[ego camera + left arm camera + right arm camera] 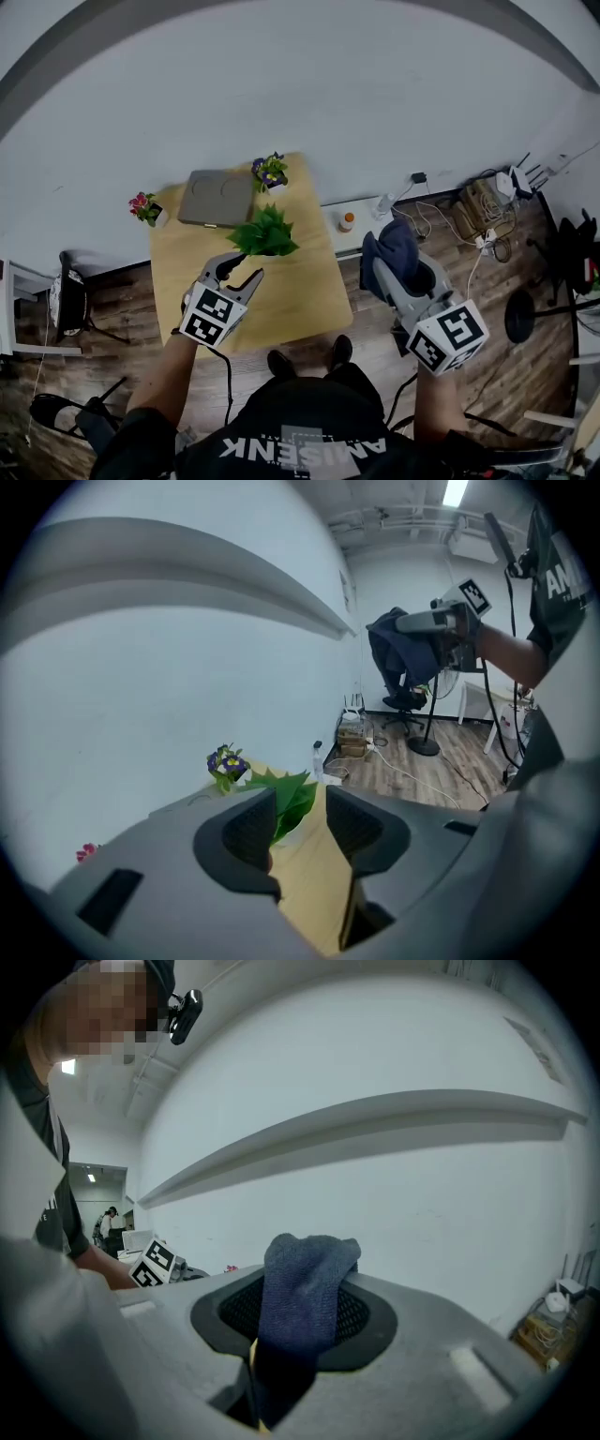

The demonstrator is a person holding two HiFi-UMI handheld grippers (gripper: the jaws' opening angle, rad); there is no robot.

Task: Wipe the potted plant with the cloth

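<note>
Matt, pale wood on the table (305, 292) — cloth (305, 1288) of coarse-knit fabric (a little fuzzy); floor (122, 319) wood-grain planks.

White capitals run upside down across the person's dark shirt (302, 448), behind the left hand-held gripper (239, 268). Only the opening "AN" reads with certainty.

Left gripper (239, 273), jaws apart; right gripper (399, 275), jaws tight on cloth (389, 244).
</note>
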